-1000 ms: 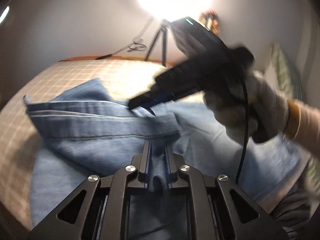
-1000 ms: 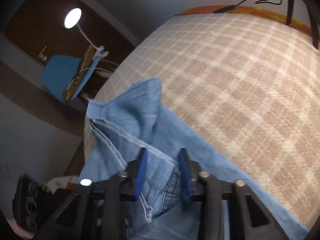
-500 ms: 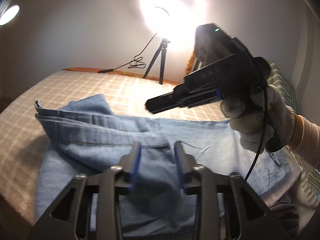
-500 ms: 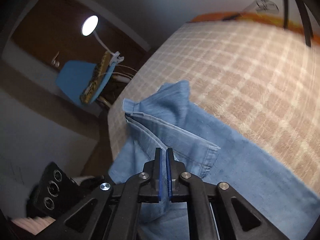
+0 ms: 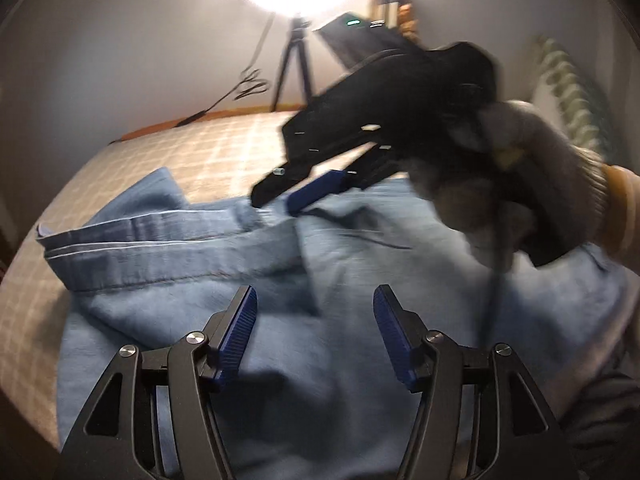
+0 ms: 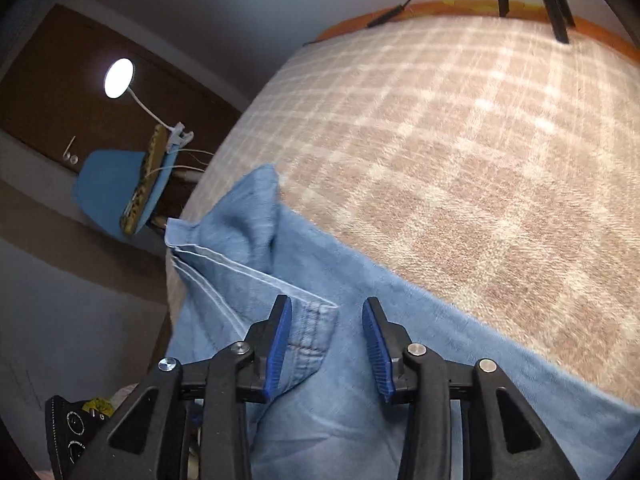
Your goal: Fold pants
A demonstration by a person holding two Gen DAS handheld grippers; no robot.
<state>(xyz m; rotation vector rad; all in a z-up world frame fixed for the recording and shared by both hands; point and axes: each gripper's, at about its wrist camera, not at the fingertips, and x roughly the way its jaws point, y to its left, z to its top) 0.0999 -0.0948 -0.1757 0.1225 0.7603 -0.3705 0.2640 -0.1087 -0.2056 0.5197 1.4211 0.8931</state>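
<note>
The left tool [image 5: 314, 334] hangs with its ribbed blue pads spread apart, gripping nothing, just above the soft, light-blue denim pants [image 5: 340, 352] lying rumpled on the beige checked bed blanket [image 6: 460, 152]. A stitched hem band [image 5: 160, 248] is folded back across the cloth. The right tool [image 6: 326, 346], blurred in the left view, is likewise parted, straddling a seamed denim corner [image 6: 310, 336], apparently without pinching it. Closing there risks catching only one layer, so the fold would skew; the limp, thin fabric bunches easily.
</note>
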